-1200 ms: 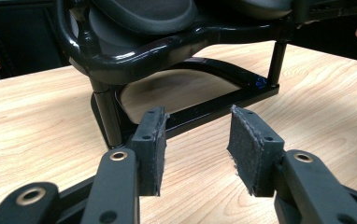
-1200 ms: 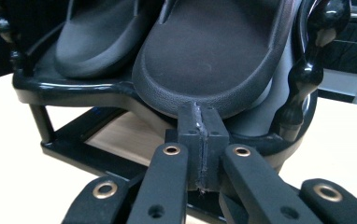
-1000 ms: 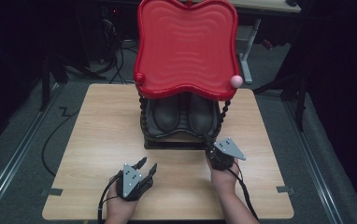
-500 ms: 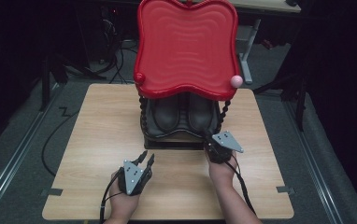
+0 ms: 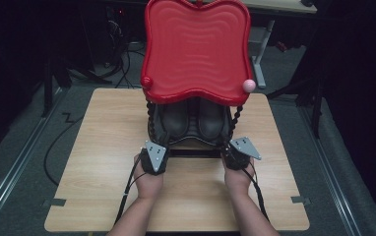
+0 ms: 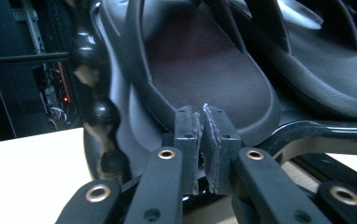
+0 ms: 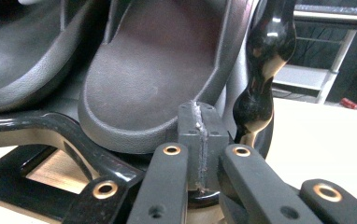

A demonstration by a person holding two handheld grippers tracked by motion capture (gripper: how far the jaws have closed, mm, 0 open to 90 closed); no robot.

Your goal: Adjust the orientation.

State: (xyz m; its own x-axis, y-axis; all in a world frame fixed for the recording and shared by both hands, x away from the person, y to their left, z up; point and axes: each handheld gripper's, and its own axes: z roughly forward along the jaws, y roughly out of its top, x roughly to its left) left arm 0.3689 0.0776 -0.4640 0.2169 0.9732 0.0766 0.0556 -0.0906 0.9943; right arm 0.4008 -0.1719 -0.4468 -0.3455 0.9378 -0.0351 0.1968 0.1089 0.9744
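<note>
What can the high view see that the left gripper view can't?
From above, the high view alone takes in the red tray on top of the rack, its pink ball, the wooden table and the person's forearms. The left gripper view alone gives a close look at the left gripper, jaws pressed together, at a sandal's heel. Both share the dark sandals on the black rack.

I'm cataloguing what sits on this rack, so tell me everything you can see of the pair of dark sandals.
The pair of dark sandals looks like matt black moulded rubber or foam, with smooth brownish footbeds, raised rims and wide straps. They lie side by side, tilted, on the black rack's lower shelf under the red tray. Their rounded ends overhang the front bar, just beyond the left gripper and right gripper.
</note>
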